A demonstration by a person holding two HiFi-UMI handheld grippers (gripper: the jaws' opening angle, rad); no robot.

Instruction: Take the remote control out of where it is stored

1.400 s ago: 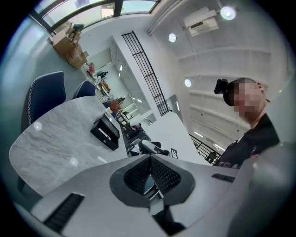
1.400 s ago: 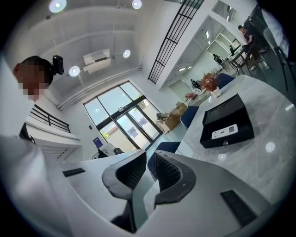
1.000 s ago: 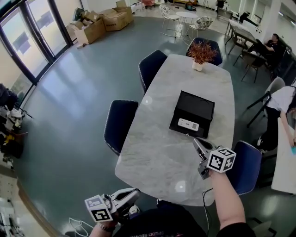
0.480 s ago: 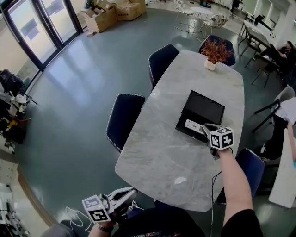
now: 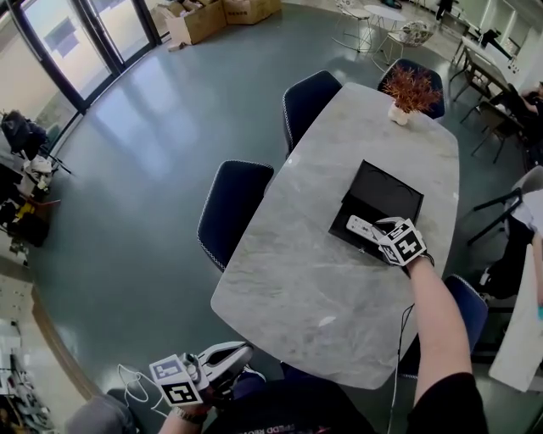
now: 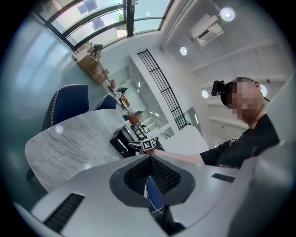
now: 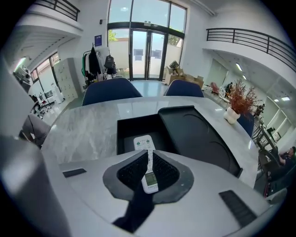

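Observation:
A white remote control [image 5: 360, 227] lies in the tray of an open black box [image 5: 389, 191] on the marble table [image 5: 297, 288]. My right gripper [image 5: 383, 227] hovers over the box's near end, just above the remote, jaws shut and holding nothing. In the right gripper view the remote [image 7: 143, 142] shows past the closed jaw tips [image 7: 148, 153], inside the box [image 7: 131, 128] with its lid [image 7: 199, 134] laid back. My left gripper [image 5: 244, 351] hangs shut below the table's near edge, far from the box; its own view shows the jaws [image 6: 149, 160] closed and empty.
A potted red plant [image 5: 410, 89] stands at the table's far end. Dark blue chairs [image 5: 233, 203] [image 5: 310, 97] line the left side, another [image 5: 465, 309] sits at the right. Cardboard boxes [image 5: 204, 13] lie far off by the glass doors.
My right gripper has travelled forward from the near part of the table to the box and now sits over the remote. The left gripper has stayed put.

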